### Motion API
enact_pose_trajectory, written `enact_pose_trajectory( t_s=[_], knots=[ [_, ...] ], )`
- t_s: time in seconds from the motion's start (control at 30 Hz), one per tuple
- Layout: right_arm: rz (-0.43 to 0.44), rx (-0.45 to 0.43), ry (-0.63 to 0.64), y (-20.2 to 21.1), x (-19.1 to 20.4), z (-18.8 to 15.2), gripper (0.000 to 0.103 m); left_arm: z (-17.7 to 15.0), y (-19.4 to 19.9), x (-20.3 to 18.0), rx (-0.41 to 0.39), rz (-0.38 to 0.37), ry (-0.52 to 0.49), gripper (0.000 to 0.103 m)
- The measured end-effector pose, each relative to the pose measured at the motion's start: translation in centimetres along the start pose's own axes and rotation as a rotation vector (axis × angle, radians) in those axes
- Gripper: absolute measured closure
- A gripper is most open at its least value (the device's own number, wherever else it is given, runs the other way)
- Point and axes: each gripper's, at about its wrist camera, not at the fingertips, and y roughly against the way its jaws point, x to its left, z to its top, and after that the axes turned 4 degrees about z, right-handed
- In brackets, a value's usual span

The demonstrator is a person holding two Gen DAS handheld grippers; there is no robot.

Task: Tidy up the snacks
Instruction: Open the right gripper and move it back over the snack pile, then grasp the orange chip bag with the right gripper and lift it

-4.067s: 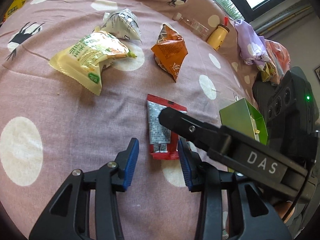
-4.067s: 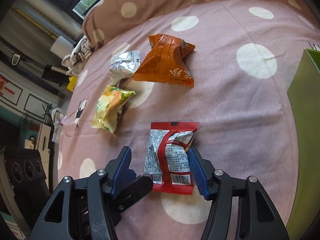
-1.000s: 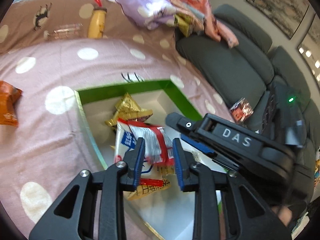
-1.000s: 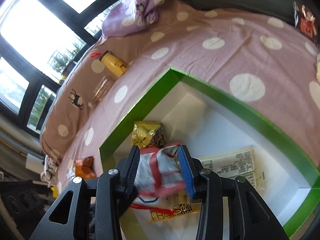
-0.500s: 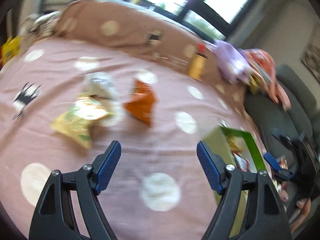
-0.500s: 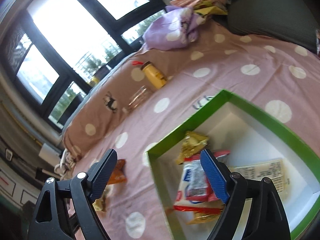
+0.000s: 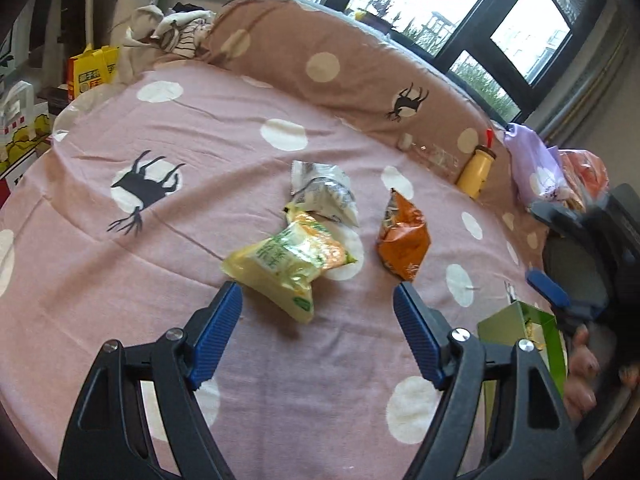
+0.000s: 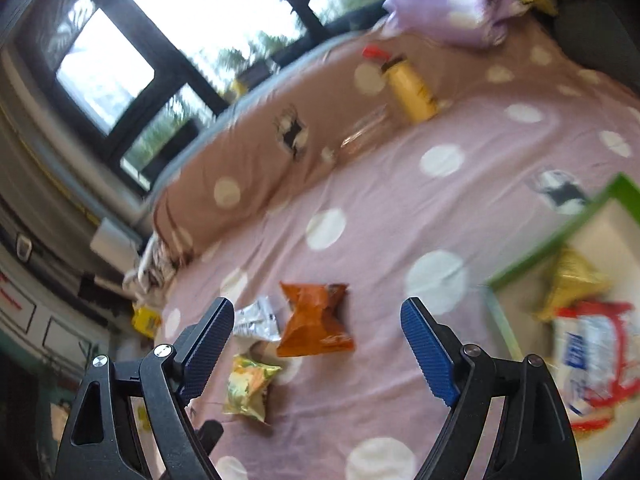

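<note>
Both sets of jaws now stand wide and empty: left gripper, right gripper. The red-and-white packet they carried a second ago lies in the green box, right edge of frame. One more stowed; yellow-green bag, orange bag and silver packet wait mid-frame on the bedspread.

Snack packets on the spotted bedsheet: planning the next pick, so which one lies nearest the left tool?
The yellow-green crinkled plastic packet, lying just beyond the left tool; the silver foil packet and orange foil packet lie farther off.
</note>
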Motion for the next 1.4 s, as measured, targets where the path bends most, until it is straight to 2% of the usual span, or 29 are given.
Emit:
enact_pose_trajectory(
  t_s=[0.13,0.2,0.27,0.37,0.47,0.57,0.77,0.93,1.07,1.13,1.27,1.33,1.4],
  knots=[
    [-0.028,0.093,0.042,-6.2,0.5,0.9,0.017,0.6,0.1,1.4,-0.013,0.019,0.03,0.025],
    [-0.013,0.176,0.005,-9.4,-0.2,0.9,0.017,0.9,0.0,2.0,-0.015,0.026,0.05,0.025],
    [-0.011,0.214,-0.023,-11.0,-0.7,0.5,0.018,1.0,-0.3,2.3,-0.002,0.025,0.065,0.025],
    [0.005,0.233,-0.025,-12.3,-1.2,-0.7,0.031,1.1,-0.6,2.5,0.018,0.022,0.069,0.025],
    [-0.002,0.254,-0.009,-12.6,-1.2,-1.4,0.059,1.1,-0.7,2.3,0.022,0.026,0.063,0.025],
    [0.012,0.239,0.006,-11.4,-1.0,-1.9,0.062,1.0,-0.7,2.1,0.025,0.028,0.051,0.025],
    [-0.01,0.237,0.045,-5.9,1.0,-3.2,0.062,0.7,-0.7,1.8,0.028,0.034,0.039,0.025],
    [-0.032,0.259,0.12,-1.5,2.0,-6.5,0.062,0.5,-0.8,1.5,0.04,0.038,0.023,0.025],
    [-0.046,0.327,0.115,-0.8,0.6,-9.3,0.062,0.1,-0.7,1.0,0.047,0.044,-0.005,0.025],
    [-0.037,0.347,0.113,-1.3,0.1,-9.7,0.062,-0.1,-0.6,0.7,0.053,0.045,-0.019,0.025],
    [-0.085,0.371,0.103,-2.1,-0.6,-10.0,0.062,-0.6,-0.8,0.0,0.068,0.04,-0.039,0.025],
    [-0.058,0.376,0.098,-1.9,-0.7,-9.9,0.058,-0.8,-0.9,-0.2,0.081,0.036,-0.05,0.026],
    [-0.045,0.338,0.085,-1.0,-1.1,-9.5,0.041,-1.0,-0.9,-0.5,0.091,0.024,-0.054,0.026]
  ],
)
